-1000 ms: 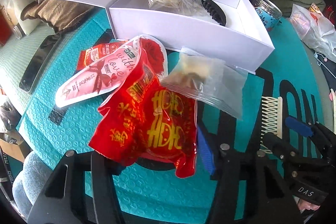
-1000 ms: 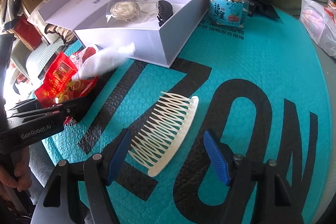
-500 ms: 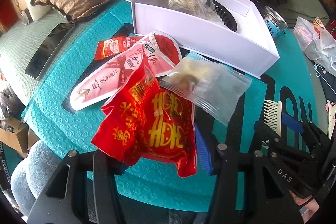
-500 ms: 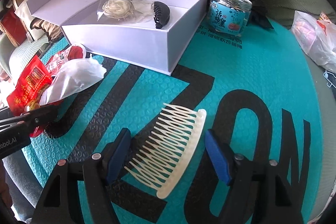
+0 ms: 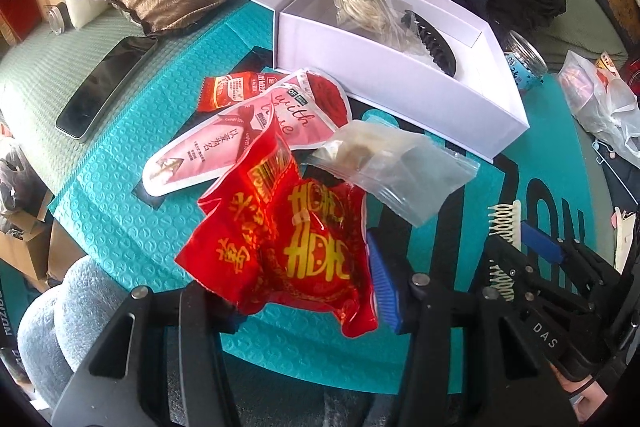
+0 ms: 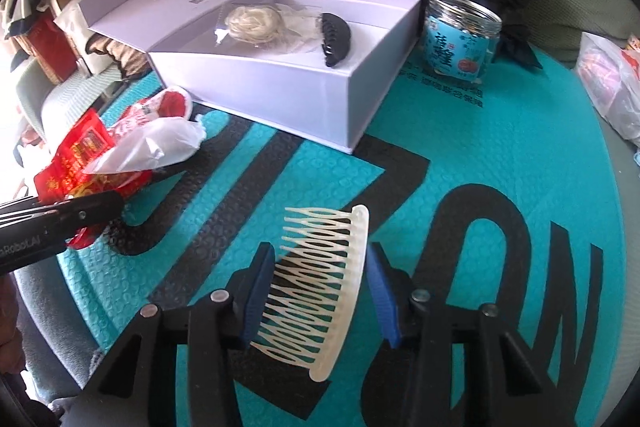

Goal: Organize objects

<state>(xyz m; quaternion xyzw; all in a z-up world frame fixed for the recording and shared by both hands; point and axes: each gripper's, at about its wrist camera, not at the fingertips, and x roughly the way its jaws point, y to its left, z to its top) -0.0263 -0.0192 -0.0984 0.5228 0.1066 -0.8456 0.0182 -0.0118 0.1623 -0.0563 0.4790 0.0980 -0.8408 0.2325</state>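
Closing right gripper (image 6: pixel 316 291) around comb (image 6: pixel 320 287) | left gripper (image 5: pixel 304 291) pinching red packet (image 5: pixel 288 247) | phone (image 5: pixel 106 87) left-view only

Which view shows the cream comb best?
Right wrist view: the whole cream comb lies centred between the closing right tool. Left wrist view catches only part of it at the right edge, behind that tool.

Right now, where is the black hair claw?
The black hair claw lies inside the open white box, at its right end beside the bagged cream coil, with the blue jar just outside.
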